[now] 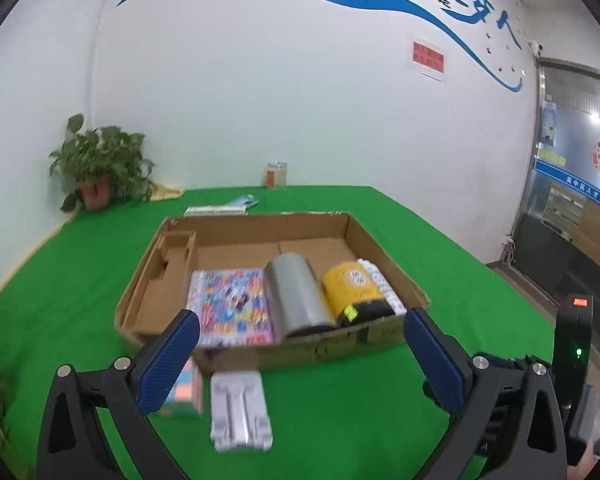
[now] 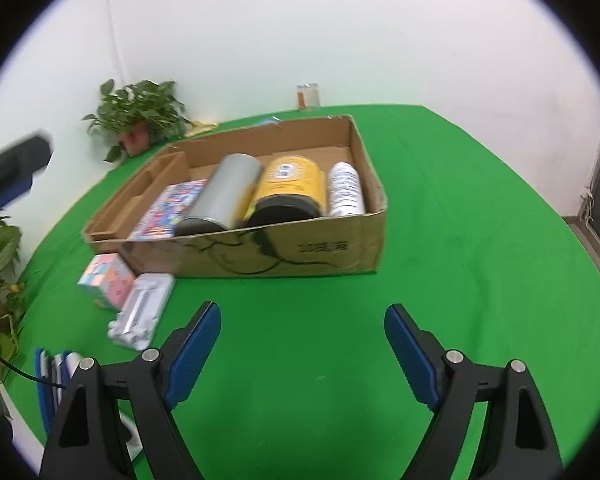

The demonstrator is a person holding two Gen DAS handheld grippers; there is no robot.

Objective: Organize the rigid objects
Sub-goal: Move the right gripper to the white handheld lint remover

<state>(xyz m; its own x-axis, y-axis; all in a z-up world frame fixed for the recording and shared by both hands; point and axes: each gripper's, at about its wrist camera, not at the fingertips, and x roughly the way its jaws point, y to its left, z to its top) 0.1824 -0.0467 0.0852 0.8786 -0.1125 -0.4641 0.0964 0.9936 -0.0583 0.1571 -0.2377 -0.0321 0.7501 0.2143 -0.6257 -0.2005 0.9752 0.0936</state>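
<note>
Four items lie packed in the cardboard box (image 1: 236, 354) ahead of both empty, open grippers, while a pastel cube (image 2: 107, 283) and what appears a grey stand (image 2: 142, 310) remain outside, beside the left gripper (image 1: 300, 326), on the surface.

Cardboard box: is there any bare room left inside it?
Yes: the back half of the brown cardboard box is bare. The front row is crowded: colourful flat book, grey cylinder, yellow can, white bottle.
</note>
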